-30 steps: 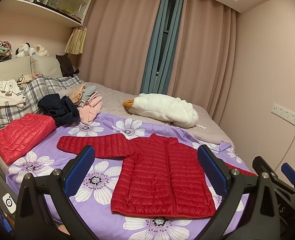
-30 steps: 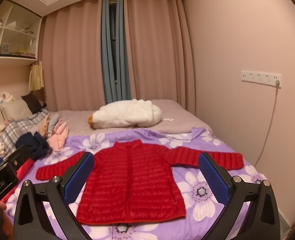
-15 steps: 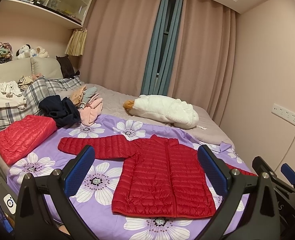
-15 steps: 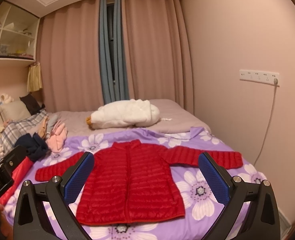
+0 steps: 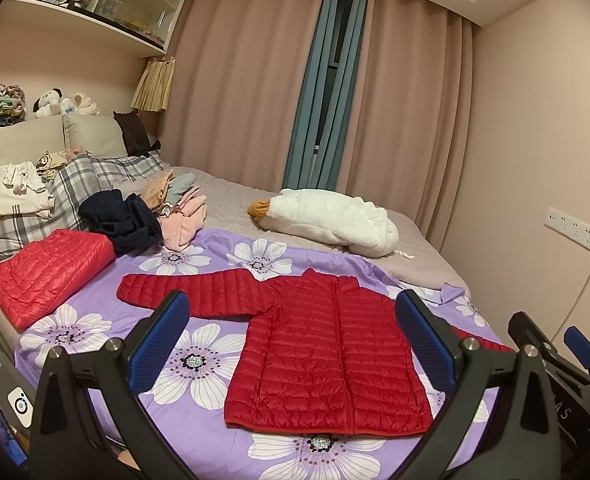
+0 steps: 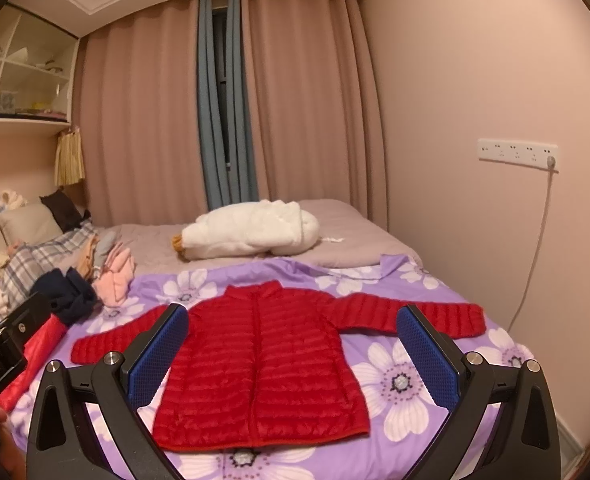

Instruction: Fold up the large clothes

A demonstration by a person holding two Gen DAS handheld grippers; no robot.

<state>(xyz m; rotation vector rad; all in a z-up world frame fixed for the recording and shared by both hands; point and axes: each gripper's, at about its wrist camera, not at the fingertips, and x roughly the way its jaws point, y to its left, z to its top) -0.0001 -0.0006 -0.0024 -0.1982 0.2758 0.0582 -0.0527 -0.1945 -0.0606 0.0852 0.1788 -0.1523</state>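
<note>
A red quilted puffer jacket (image 5: 327, 352) lies flat, front up and zipped, on the purple flowered bedspread (image 5: 199, 364), both sleeves spread out sideways. It also shows in the right wrist view (image 6: 263, 364). My left gripper (image 5: 291, 340) is open and empty, held above the bed's near edge, short of the jacket. My right gripper (image 6: 293, 348) is open and empty too, also held back from the jacket's hem. The right gripper's body shows at the right edge of the left wrist view (image 5: 575, 364).
A folded red jacket (image 5: 51, 272) lies at the left of the bed. A dark garment (image 5: 123, 220), pink clothes (image 5: 183, 220) and a white fleece coat (image 5: 331, 220) lie farther back. Plaid pillows (image 5: 55, 200) are at the left. A wall with sockets (image 6: 519, 156) is at the right.
Both wrist views have shifted slightly; the jacket lies as before. Both grippers stay open and empty.
</note>
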